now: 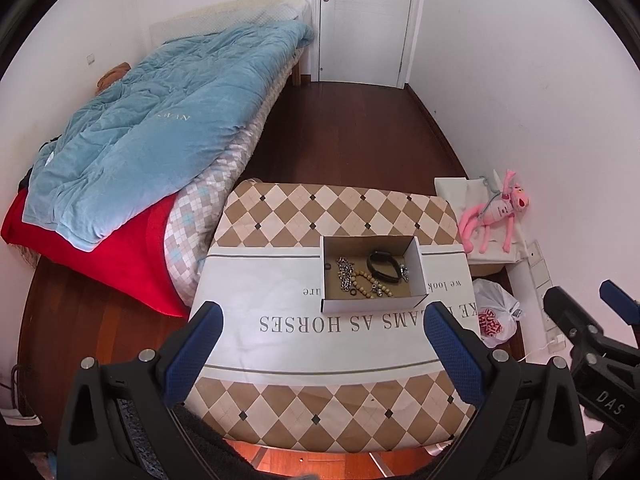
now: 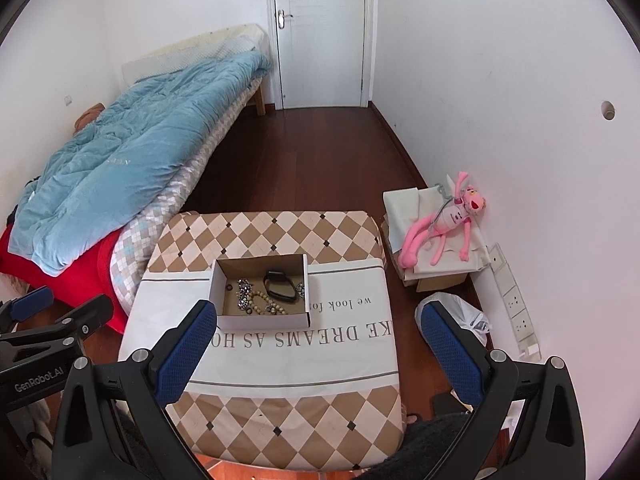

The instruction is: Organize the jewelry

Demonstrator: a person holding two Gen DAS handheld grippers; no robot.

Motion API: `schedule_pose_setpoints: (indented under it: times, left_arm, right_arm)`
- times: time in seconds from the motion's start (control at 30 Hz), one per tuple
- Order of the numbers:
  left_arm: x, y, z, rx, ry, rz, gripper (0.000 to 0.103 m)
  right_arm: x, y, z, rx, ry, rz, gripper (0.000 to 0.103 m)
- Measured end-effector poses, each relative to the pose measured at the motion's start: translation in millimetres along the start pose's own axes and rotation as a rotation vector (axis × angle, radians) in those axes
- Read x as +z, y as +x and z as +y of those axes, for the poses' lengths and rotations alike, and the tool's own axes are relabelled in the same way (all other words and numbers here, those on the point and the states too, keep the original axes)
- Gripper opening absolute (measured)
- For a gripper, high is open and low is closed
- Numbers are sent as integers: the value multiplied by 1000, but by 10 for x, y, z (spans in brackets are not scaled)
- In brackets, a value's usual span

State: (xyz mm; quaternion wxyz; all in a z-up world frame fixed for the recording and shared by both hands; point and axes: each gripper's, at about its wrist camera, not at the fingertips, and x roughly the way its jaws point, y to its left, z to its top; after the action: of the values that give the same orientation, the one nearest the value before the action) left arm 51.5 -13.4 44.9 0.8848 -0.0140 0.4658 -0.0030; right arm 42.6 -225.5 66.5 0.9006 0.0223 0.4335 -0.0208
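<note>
An open white cardboard box (image 1: 416, 266) (image 2: 264, 321) sits on a table covered by a checked cloth (image 1: 280, 216) (image 2: 352, 360). Inside lie a black watch band (image 1: 382, 266) (image 2: 280, 285), a silver chain (image 1: 344, 274) (image 2: 242, 294), wooden beads (image 1: 366, 282) (image 2: 264, 302) and small rings. My left gripper (image 1: 324, 326) is open and empty, held above the table's near side in front of the box. My right gripper (image 2: 318, 324) is open and empty, to the right of the box; it also shows in the left wrist view (image 1: 580, 312).
A bed with a blue quilt (image 1: 160, 132) (image 2: 120, 160) and red blanket stands left of the table. A pink plush toy (image 1: 496, 212) (image 2: 444, 220) lies on a box by the right wall, with a plastic bag (image 1: 496, 312) (image 2: 464, 312) below. A closed white door (image 1: 364, 20) is at the back.
</note>
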Motion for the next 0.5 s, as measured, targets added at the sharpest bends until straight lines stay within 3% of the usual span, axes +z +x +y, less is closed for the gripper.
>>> schedule_pose_setpoints:
  times: [0.5]
  left_arm:
    - [224, 535, 59, 32, -18, 92, 102]
  right_arm:
    - [241, 638, 67, -29, -23, 93, 103]
